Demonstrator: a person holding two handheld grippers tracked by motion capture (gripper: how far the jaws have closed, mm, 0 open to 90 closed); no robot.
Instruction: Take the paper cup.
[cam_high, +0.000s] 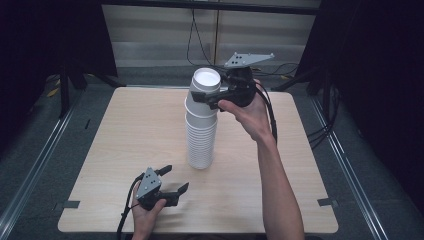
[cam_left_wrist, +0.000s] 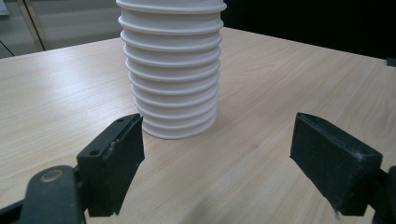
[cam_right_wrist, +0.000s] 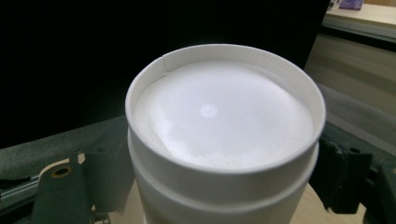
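Apparently the top cup (cam_high: 206, 82) of the upside-down white paper cup stack (cam_high: 201, 135), standing upright mid-table (cam_high: 125, 140) with bases up, is only being gripped, not yet lifted; the pulling-off remains. At its sides the right gripper (cam_high: 212, 98) pinches that cup, while the left gripper (cam_high: 172, 179) rests spread and empty near the front edge.

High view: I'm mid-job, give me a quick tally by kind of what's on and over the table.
white cup stack: 1 (nested too tightly to count single cups)
grippers: 2, the left gripper and the right gripper
table: 1
Total: 4
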